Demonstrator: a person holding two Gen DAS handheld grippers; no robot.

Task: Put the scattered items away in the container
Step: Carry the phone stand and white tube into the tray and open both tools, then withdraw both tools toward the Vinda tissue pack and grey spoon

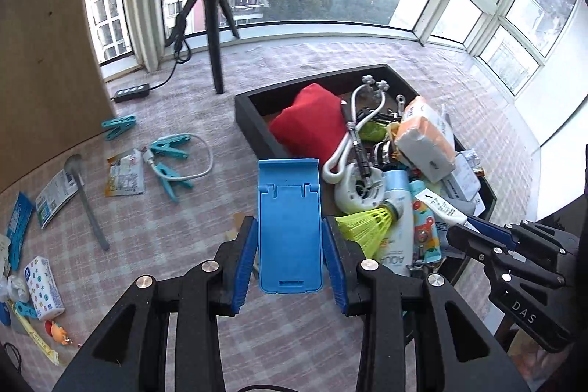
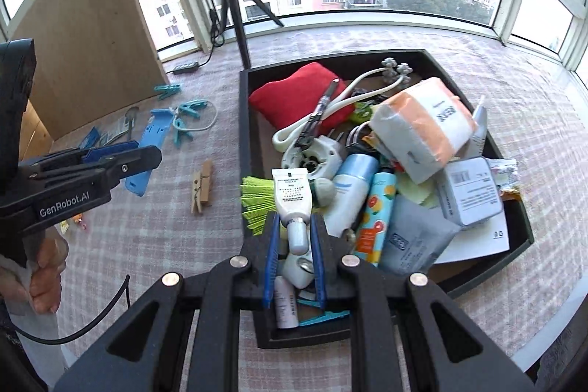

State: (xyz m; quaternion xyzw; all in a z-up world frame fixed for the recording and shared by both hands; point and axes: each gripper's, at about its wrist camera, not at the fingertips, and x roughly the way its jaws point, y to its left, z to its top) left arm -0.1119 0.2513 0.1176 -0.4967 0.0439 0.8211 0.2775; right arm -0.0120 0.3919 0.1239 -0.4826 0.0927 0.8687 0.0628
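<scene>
My left gripper (image 1: 290, 245) is shut on a blue folding phone stand (image 1: 288, 219), its pads pressing both long edges, just left of the black tray (image 1: 250, 112). The tray is piled with a red pouch (image 1: 308, 123), a yellow shuttlecock (image 1: 367, 223), bottles and tissue packs. In the right wrist view, my right gripper (image 2: 296, 245) is shut on the capped end of a white tube (image 2: 294, 197) above the tray's near corner (image 2: 244, 120). The left gripper (image 2: 143, 153) with the phone stand (image 2: 150, 131) shows at the left there. The right gripper (image 1: 463, 232) shows at the right of the left wrist view.
On the checked cloth left of the tray lie teal clothespins (image 1: 169, 149), a white cable (image 1: 205, 164), snack packets (image 1: 125, 173), a grey spoon (image 1: 86, 197), a tissue pack (image 1: 42, 285) and a wooden clothespin (image 2: 202, 186). A black tripod (image 1: 215, 24), a power strip (image 1: 132, 92) and a wooden board (image 1: 44, 61) stand behind.
</scene>
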